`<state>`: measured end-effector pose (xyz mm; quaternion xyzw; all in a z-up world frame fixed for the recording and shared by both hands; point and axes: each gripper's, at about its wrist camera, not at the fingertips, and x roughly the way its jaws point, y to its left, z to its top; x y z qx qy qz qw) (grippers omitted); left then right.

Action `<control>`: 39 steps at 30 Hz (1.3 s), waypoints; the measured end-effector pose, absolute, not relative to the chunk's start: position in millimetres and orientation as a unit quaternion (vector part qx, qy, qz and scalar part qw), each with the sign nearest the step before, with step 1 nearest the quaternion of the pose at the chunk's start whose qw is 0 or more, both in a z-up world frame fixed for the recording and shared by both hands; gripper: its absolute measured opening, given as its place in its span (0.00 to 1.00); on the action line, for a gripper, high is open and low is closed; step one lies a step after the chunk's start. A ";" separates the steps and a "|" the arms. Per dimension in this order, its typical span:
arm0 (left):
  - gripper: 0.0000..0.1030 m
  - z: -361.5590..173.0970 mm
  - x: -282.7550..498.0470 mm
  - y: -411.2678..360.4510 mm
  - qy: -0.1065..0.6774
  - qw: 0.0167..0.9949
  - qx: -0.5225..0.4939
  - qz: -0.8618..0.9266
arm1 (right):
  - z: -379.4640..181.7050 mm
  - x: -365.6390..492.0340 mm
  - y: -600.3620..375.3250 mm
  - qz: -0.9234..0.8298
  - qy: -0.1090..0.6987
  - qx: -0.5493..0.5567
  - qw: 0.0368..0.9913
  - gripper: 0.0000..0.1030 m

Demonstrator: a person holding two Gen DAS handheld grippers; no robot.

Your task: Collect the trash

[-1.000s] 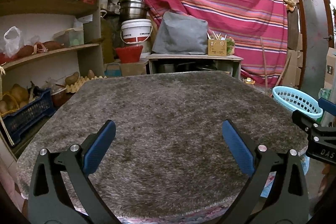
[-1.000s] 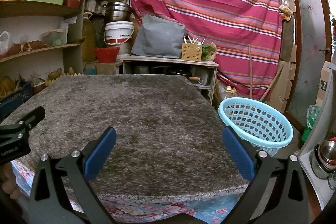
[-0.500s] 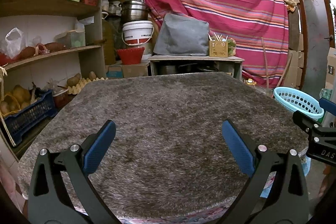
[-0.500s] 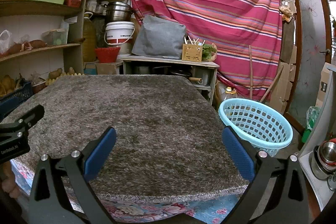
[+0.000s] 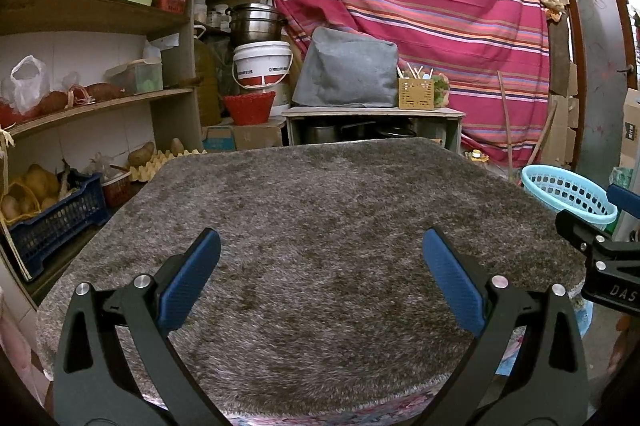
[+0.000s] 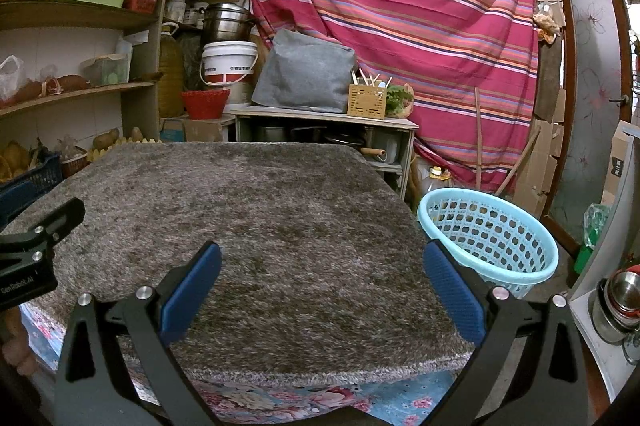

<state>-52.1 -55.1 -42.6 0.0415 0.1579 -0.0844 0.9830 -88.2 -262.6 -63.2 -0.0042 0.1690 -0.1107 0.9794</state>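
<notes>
In the left wrist view, one left gripper [image 5: 320,266] hung above the near edge of one grey-brown shaggy rug [image 5: 320,210] that covered a table, its two blue pads [image 5: 188,280] spread wide with nothing between them. No loose trash could be made out on the rug. One light-blue basket [image 5: 568,194] stood beyond the rug's right edge, well apart from this gripper and off to its right. Part of the right gripper [image 5: 600,250] poked in at the right border; from here its jaws could not be judged. Behind the table there was one low wooden stand [image 5: 372,114] carrying one grey covered bundle [image 5: 344,70] and one small slatted box of sticks [image 5: 416,94]. One white bucket [image 5: 262,64] sat above one red basket [image 5: 248,108], and one dark-blue crate [image 5: 56,222] of produce sat low at the left under the shelves.

In the right wrist view, one right gripper [image 6: 320,278] hovered over the rug's [image 6: 248,226] near right corner, two blue pads [image 6: 452,290] held wide apart and empty. The single light-blue basket [image 6: 532,266] sat on the floor just beside the rug's right edge, ahead and to the right of the right-hand pad, apart from it. Its mesh wall showed, but whether anything lay inside could not be told. A piece of the left gripper [image 6: 36,246] entered at the left border. One striped red cloth [image 6: 400,18] hung across the back wall, and one flowered cloth [image 6: 280,398] showed beneath the rug's front edge
</notes>
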 end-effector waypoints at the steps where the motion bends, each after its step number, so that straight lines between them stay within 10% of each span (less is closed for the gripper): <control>1: 0.95 -42.3 -52.3 -54.5 0.158 0.983 0.043 -0.085 | -63.2 -87.6 -262.2 -0.111 0.169 -0.005 0.979 0.96; 39: 0.95 -41.6 -52.5 -51.6 0.156 0.983 0.046 -0.087 | -63.9 -89.3 -262.5 -0.110 0.169 -0.005 0.979 0.96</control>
